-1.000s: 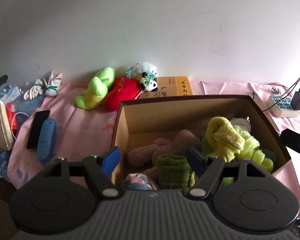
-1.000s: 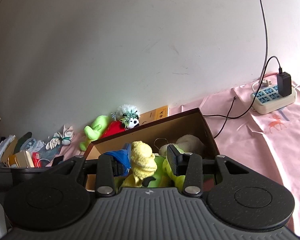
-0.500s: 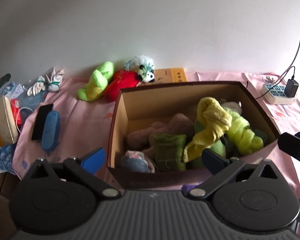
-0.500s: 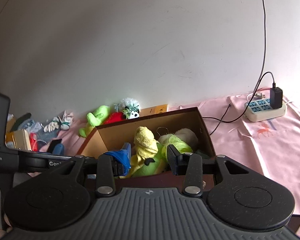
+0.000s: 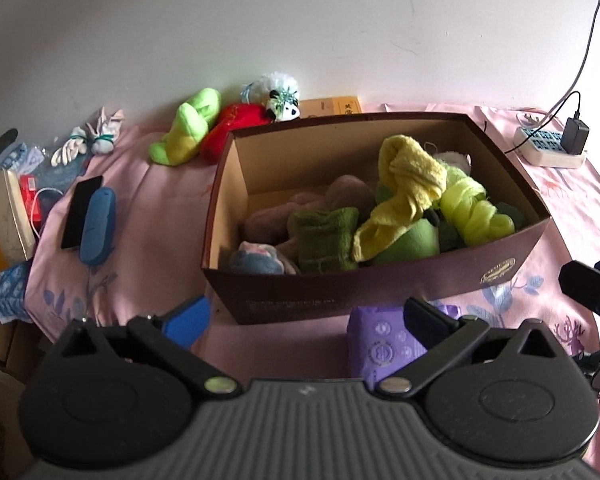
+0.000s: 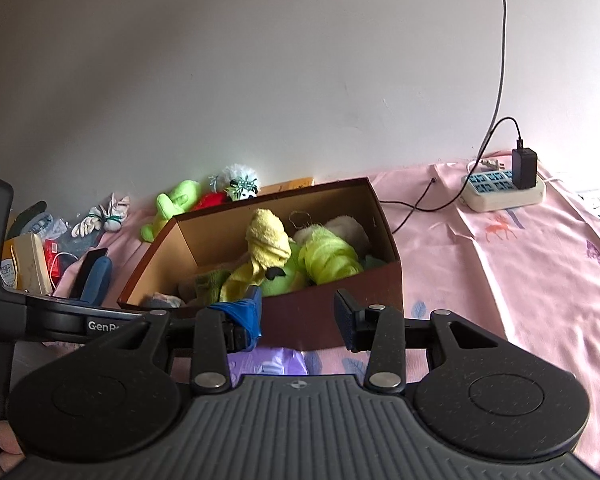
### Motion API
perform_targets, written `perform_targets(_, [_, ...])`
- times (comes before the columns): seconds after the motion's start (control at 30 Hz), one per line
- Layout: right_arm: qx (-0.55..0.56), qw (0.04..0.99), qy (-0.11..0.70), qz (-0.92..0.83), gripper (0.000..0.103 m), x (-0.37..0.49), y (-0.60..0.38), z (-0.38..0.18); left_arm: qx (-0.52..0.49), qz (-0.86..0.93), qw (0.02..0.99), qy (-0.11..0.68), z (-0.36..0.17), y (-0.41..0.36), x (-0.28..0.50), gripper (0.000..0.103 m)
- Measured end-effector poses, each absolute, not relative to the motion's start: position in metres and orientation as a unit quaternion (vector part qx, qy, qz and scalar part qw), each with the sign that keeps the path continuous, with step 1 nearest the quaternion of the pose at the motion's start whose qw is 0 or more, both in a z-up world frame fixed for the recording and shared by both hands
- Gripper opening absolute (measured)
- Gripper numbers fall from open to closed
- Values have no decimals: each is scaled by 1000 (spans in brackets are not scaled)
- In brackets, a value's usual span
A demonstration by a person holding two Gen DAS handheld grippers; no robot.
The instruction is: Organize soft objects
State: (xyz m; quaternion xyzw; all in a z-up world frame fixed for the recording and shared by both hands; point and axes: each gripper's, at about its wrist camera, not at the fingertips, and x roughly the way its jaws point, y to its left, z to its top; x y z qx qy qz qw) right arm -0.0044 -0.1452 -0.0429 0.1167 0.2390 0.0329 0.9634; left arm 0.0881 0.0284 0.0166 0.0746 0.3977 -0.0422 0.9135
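Left gripper (image 5: 306, 312): gaping wide at lower centre, gripping nothing.
Right gripper (image 6: 298, 314): standing partly apart, gripping nothing.
Box (image 5: 380, 292): sitting mid-frame, holding the yellow towel (image 5: 410, 170).
Purple pack (image 5: 380, 344): lying just below the box.

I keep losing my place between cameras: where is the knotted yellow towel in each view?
Left wrist: yellow towel right of centre, inside the box.
Right wrist: yellow towel just left of centre, in the box.
Shared landmark: power strip at the right on the pink cloth.
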Motion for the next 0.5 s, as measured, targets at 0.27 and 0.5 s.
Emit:
perform_targets(0.27, [117, 960, 252, 26, 24, -15, -142, -48, 76, -37, 912, 401, 15, 32, 78, 103])
perform_targets(0.5, [115, 956, 267, 23, 24, -20, -138, -51, 77, -39, 909, 408, 11, 35, 71, 103])
